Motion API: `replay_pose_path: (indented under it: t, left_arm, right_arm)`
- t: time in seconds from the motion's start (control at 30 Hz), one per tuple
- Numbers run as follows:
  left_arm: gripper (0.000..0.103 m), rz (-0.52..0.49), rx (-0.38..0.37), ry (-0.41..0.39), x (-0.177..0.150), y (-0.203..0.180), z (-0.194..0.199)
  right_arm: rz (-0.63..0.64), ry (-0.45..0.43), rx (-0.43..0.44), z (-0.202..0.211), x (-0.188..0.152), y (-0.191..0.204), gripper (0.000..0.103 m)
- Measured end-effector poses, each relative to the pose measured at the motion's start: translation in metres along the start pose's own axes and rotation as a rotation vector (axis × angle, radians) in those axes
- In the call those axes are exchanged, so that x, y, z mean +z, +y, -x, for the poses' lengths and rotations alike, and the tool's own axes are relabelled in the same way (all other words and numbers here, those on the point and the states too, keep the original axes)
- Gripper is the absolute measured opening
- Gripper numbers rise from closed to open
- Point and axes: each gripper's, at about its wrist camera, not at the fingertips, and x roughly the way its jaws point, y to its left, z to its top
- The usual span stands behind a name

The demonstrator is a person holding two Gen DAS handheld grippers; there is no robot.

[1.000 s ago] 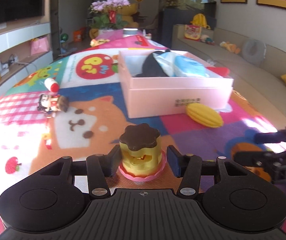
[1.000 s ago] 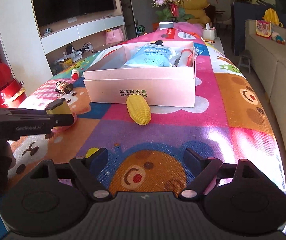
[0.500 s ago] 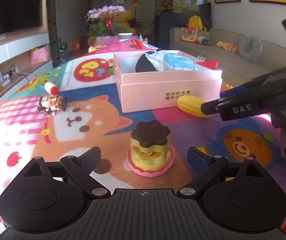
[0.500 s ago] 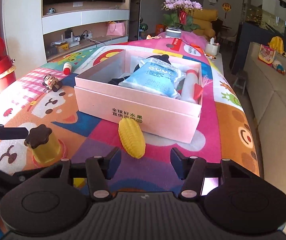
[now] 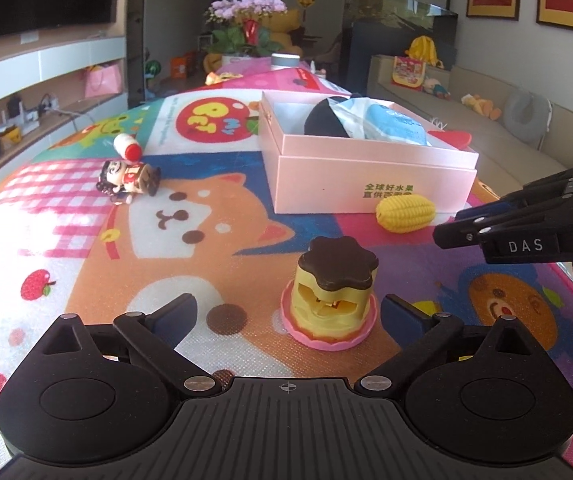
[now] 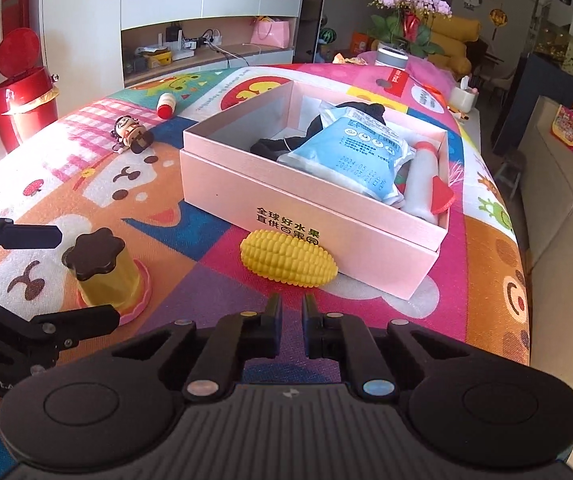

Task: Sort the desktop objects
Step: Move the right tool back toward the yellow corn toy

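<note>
My left tongs (image 5: 286, 314) are spreading wide, the last bit of travel still going. The pudding toy (image 5: 336, 292) stands upright on the table (image 5: 66, 248) between the fingers, nearer the right one, but neither pad touches it. It has a dark scalloped top, yellow body and pink base.

My right tongs (image 6: 288, 320) are pressed together with only a narrow slit between the pads, nothing in them. They point at the corn (image 6: 288, 258), which lies just ahead on the mat, up against the front wall of the pink box (image 6: 306, 228). In the left view the right tongs (image 5: 452, 236) come in from the right edge, tips close to the corn (image 5: 405, 211) but apart from it.

The box is open-topped, near the middle of the table. Inside I see a blue pouch (image 6: 356, 156), something black (image 6: 286, 144) behind it, and a white tube with a red fin (image 6: 426, 188) along the right wall.

Toward the left edge lie a small figurine (image 5: 128, 180) on its side and, just beyond it, a white bottle with a red cap (image 5: 127, 147).
</note>
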Motion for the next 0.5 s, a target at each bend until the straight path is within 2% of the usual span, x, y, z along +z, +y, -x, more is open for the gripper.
replay_pose_path:
  t: [0.03,0.07,0.1,0.17,0.3,0.33,0.37,0.43,0.47,0.5]
  left_arm:
    - [0.101,-0.001,0.003,-0.002,0.000,0.000,0.000]
    - [0.101,-0.004,0.007,-0.004,-0.001,-0.001,0.001]
    - [0.101,-0.009,0.011,-0.004,-0.001,-0.002,0.001]
    - [0.101,-0.018,0.016,0.000,-0.001,-0.004,0.000]
    - [0.102,-0.021,0.016,0.010,-0.001,-0.004,-0.001]
    - [0.102,-0.019,0.014,0.013,-0.001,-0.004,-0.002]
    - [0.102,-0.017,0.013,0.015,0.000,-0.003,-0.002]
    - [0.102,-0.013,0.009,0.021,-0.001,-0.003,-0.003]
    - [0.102,-0.012,0.007,0.023,-0.001,-0.003,-0.004]
    - [0.102,-0.011,0.006,0.024,0.000,-0.002,-0.004]
  right_arm:
    - [-0.020,-0.001,-0.008,0.000,0.002,-0.001,0.037]
    - [-0.037,-0.011,-0.023,-0.002,0.003,-0.001,0.057]
    - [-0.059,-0.033,-0.046,-0.003,0.005,-0.002,0.062]
    - [-0.091,-0.047,-0.060,-0.013,0.011,-0.001,0.062]
    - [-0.147,0.003,-0.069,-0.037,0.023,0.004,0.061]
    - [-0.156,0.006,-0.070,-0.040,0.024,0.005,0.058]
    - [-0.163,0.007,-0.065,-0.042,0.025,0.005,0.049]
    - [-0.171,0.002,-0.061,-0.041,0.023,0.006,0.043]
    - [-0.166,-0.002,-0.062,-0.040,0.022,0.007,0.033]
    - [-0.157,0.001,-0.059,-0.037,0.020,0.007,0.032]
